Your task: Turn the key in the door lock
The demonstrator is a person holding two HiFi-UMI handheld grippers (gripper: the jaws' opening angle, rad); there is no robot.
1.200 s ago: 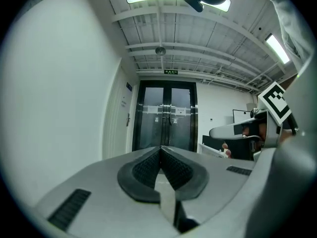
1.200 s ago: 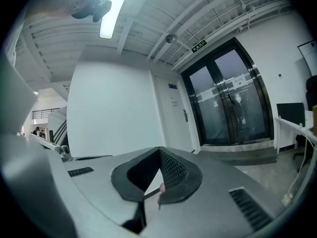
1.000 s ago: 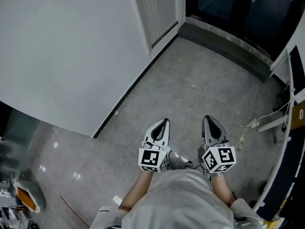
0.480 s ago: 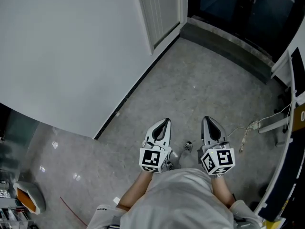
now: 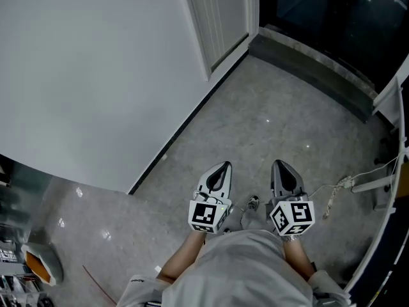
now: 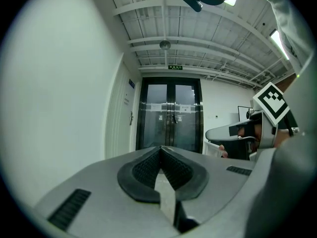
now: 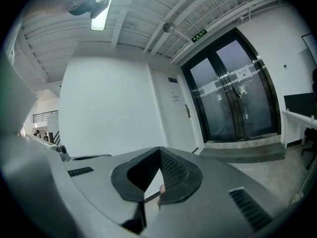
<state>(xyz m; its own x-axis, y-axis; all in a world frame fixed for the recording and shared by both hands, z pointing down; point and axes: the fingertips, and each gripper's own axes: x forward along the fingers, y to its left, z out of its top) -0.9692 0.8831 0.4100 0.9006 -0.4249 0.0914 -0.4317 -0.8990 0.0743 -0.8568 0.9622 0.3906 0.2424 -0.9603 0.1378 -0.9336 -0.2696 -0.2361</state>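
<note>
- White wall [image 5: 96, 75] along the left, grey floor [image 5: 255, 133] running ahead to the doors.
- Glass double doors [image 6: 171, 118] straight ahead, full height only in the gripper views; just a dark strip in the head view.
- White door [image 7: 176, 118] left of them, handle [image 7: 188, 111] plain only from the right gripper view; lock too small to make out, no key visible anywhere.
- Left gripper [image 5: 223, 167] and right gripper [image 5: 280, 164] side by side at waist level, well apart from that door; fingers [image 6: 146, 170] pressed together on nothing, probably just carried for the approach.
</note>
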